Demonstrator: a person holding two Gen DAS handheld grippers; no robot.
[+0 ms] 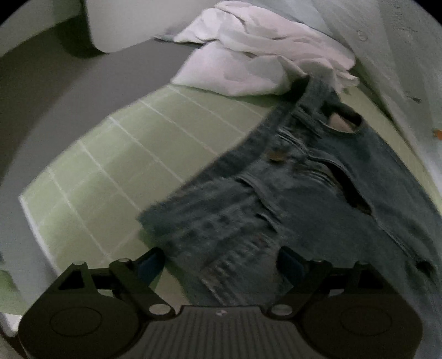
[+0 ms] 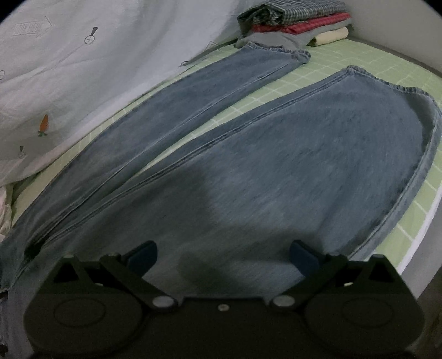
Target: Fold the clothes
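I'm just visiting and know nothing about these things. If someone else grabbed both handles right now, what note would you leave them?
Left gripper: open, holding nothing, over the waist end of the jeans.
Right gripper: open, holding nothing, over the near leg.
Jeans lie spread on the green checked sheet, both legs apart and flat, not yet folded.
Done: a stack of folded clothes at the far end of the bed.
Left: fold the jeans, then the crumpled white garment beyond the waistband.

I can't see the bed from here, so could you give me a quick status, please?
Left gripper open over jeans waistband. Right gripper open over the legs, spread flat, unfolded. White garment touches waistband; folded stack beyond hems.
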